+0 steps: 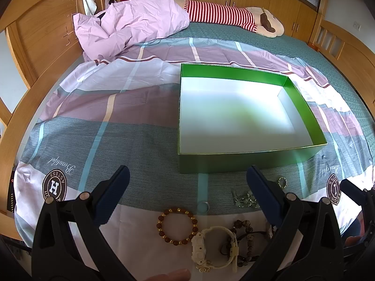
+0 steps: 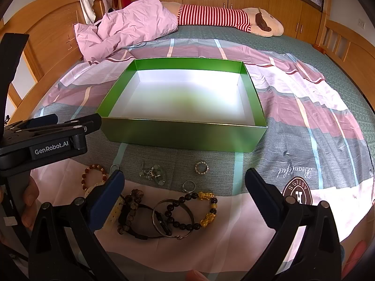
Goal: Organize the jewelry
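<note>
A green box (image 2: 182,135) with a white inside is seen lying open on a bed (image 2: 316,53) covered with a plaid sheet (image 2: 304,121), and nothing is seen inside it. All the jewelry is laid out on the sheet just in front of the box's near wall. Closest to that wall a small sparkling ring (image 2: 201,167) and a heap of pale green earrings (image 2: 153,174) are found, with a plain silver ring (image 2: 188,186) a little nearer the camera. Further from the box, a black bead bracelet with gold charms (image 2: 199,213) is seen overlapping a metal bangle (image 2: 173,220), and a dark brown bead bracelet (image 2: 132,213) lies beside them. To the left of these, a brown and gold bead bracelet (image 1: 177,226) and a white watch (image 1: 215,248) are seen touching each other. The left hand-held gripper (image 1: 187,187) is held released above the bracelet and watch, nothing being grasped. The right hand-held gripper (image 2: 185,187) is likewise held wide apart over the black bracelet and the bangle, and is empty. Beyond the box, a crumpled pink quilt (image 2: 131,23) and a plush toy in red and white stripes (image 2: 222,18) are seen lying on the bed.
</note>
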Demonstrator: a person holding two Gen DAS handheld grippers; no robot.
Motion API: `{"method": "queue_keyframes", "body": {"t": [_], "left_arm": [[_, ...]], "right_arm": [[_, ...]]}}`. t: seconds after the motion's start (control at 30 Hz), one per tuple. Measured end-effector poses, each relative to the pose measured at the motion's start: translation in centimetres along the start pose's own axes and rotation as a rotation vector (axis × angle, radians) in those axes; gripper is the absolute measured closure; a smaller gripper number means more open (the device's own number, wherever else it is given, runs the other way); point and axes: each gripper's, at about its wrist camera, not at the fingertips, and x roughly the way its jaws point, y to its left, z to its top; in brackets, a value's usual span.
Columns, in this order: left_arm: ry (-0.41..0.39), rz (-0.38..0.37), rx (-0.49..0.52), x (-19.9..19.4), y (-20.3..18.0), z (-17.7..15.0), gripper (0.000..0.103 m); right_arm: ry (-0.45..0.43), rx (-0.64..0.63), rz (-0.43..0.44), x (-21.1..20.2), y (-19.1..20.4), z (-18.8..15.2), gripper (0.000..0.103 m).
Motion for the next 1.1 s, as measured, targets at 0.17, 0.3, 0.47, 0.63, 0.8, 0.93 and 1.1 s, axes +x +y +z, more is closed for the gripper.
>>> {"method": "queue_keyframes", "body": {"t": [0.17, 0.3, 0.47, 0.63, 0.8, 0.93, 1.1], "left_arm": [[0.002, 0.001, 0.002, 0.12, 0.01, -0.11, 0.004], [0.002, 0.001, 0.001, 0.12, -0.01, -0.08, 0.004], [0.003, 0.002, 0.001, 0.13, -0.01, -0.09, 0.004], [0.003, 0.002, 0.002, 0.13, -0.02, -0.07, 0.004], [0.004, 0.002, 0.002, 0.15, -0.03, -0.08, 0.004], [0.007, 0.003, 0.005, 0.32, -0.09, -0.20, 0.004], [0.014, 0.003, 0.012, 0.46, -0.16, -0.27, 0.004]], "right_arm": [[0.000, 0.000, 0.001, 0.00, -0.06, 0.03, 0.003], [0.002, 0.001, 0.002, 0.02, -0.09, -0.04, 0.003], [0.003, 0.002, 0.004, 0.09, -0.08, -0.16, 0.003], [0.004, 0.000, 0.004, 0.18, -0.09, -0.27, 0.003], [0.008, 0.001, 0.006, 0.20, -0.09, -0.31, 0.003], [0.010, -0.001, 0.007, 0.17, -0.02, -0.34, 0.003], [0.012, -0.008, 0.004, 0.24, 0.01, -0.33, 0.003]]}}
